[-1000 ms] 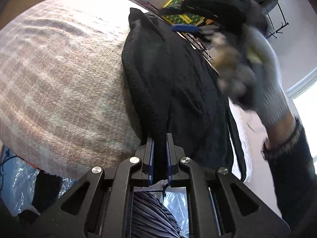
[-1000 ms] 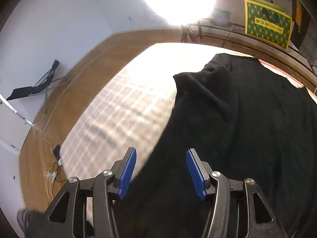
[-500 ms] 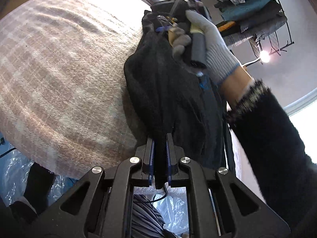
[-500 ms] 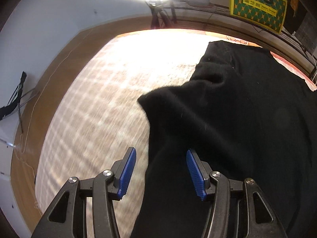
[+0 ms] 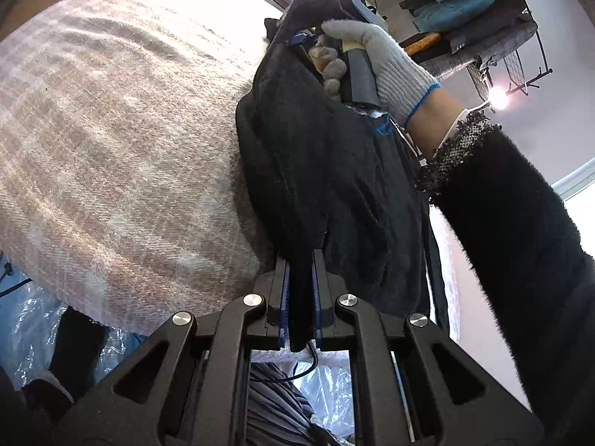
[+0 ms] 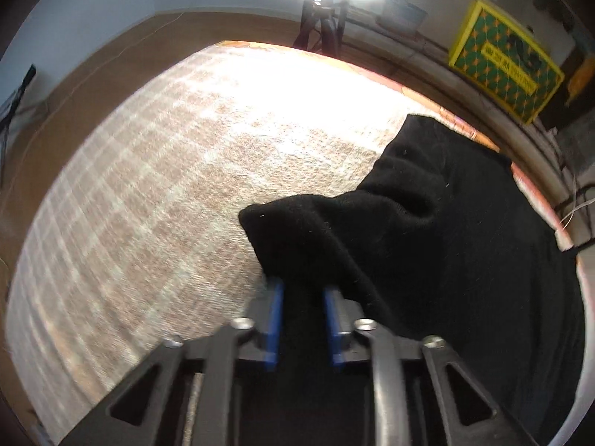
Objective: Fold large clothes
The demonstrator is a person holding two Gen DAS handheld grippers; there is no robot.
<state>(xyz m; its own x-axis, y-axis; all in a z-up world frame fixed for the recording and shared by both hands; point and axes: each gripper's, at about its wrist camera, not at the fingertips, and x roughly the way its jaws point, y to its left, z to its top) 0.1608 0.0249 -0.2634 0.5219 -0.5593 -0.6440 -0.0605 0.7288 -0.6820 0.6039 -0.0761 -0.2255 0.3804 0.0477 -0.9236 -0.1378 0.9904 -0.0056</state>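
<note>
On the left of the left wrist view, the checked blanket point(image 5: 122, 156) covers a raised surface whose near edge drops out of sight behind the gripper frame; below it, plastic wrap and a striped cloth show only in slivers. The black garment point(image 5: 319, 171) lies along the blanket's right side, its far end bunched up and partly hidden by the gloved right hand point(image 5: 386, 70). The left gripper point(image 5: 300, 297) is clamped on a fold of the garment, which runs straight up from between its blue pads; the jaws are nearly together, with only cloth between them. To the right, a dark fuzzy sleeve point(image 5: 520, 223) is cut off by the frame edge.

The right wrist view is blurred, and a bright lamp washes out the blanket's point(image 6: 156, 193) far side. The garment point(image 6: 446, 245) spreads across the right half, its corner draped over the fingertips of the right gripper point(image 6: 300, 293). Those jaws are closing, with black fabric between the blue pads and hiding their tips.
</note>
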